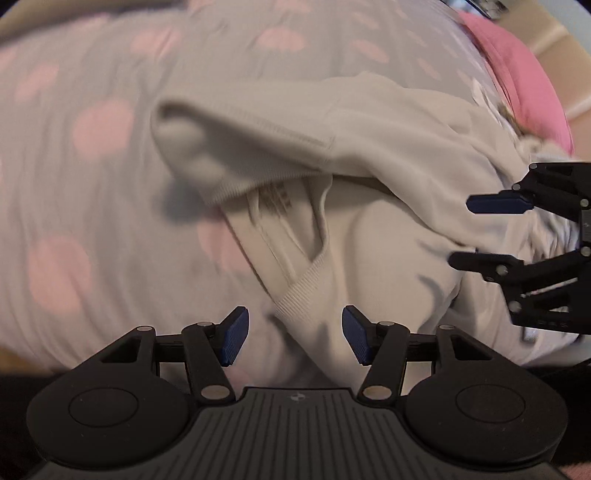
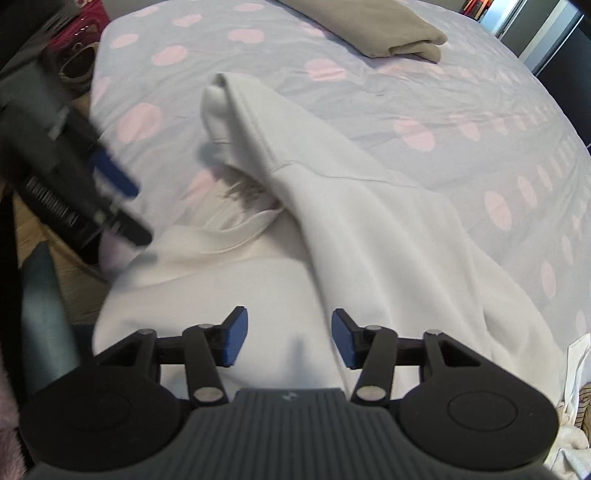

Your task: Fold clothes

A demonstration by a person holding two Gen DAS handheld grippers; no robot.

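**Inspector:** State of the claws?

**Assistant:** Left claw (image 1: pixel 295 336) stands apart, nothing clamped. Right claw (image 2: pixel 289 339) likewise, pads clear of the cloth.

**Inspector:** The garment?

**Assistant:** White sweatshirt (image 2: pixel 354 236) lies on the spotted bedspread (image 2: pixel 480 110) directly beneath both claws, one sleeve (image 2: pixel 236 107) folded across ahead of them. Folded beige garment (image 2: pixel 373 29) lies far ahead.

Each hand-held tool is matte black: the left gripper (image 1: pixel 294 334) and the right gripper (image 2: pixel 289 338) share a ribbed grey plate with a small round emblem, flanked by two black discs (each with a shallow circular recess). Angled black links carry silver rivets. The fingers (image 1: pixel 234 338) end in ridged blue pads.
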